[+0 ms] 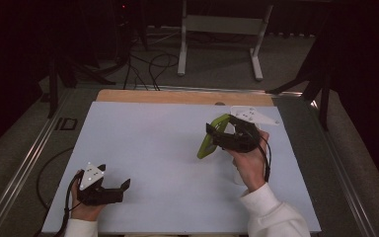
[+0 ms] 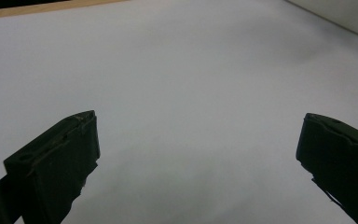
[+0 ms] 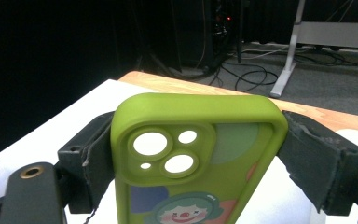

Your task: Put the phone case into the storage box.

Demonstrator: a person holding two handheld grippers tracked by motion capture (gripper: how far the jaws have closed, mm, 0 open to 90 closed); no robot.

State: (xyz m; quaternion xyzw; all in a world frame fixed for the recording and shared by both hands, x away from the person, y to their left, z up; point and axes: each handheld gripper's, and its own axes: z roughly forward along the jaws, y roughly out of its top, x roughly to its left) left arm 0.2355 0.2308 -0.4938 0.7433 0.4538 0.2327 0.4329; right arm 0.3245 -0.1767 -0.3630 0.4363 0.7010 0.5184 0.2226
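Note:
A lime-green phone case (image 1: 212,137) with camera holes and a clown picture (image 3: 191,163) is held above the white table (image 1: 158,148) at its right side. My right gripper (image 1: 224,136) is shut on the case, one jaw pressed against each long edge, as the right gripper view shows (image 3: 193,154). My left gripper (image 1: 121,190) rests near the table's front left corner. Its jaws stand wide apart with nothing between them (image 2: 198,149).
The white table surface has a wooden strip (image 1: 182,96) along its far edge. Behind it stands a white table frame (image 1: 222,29) on a grey floor with loose cables (image 1: 148,64). Dark stands flank both sides.

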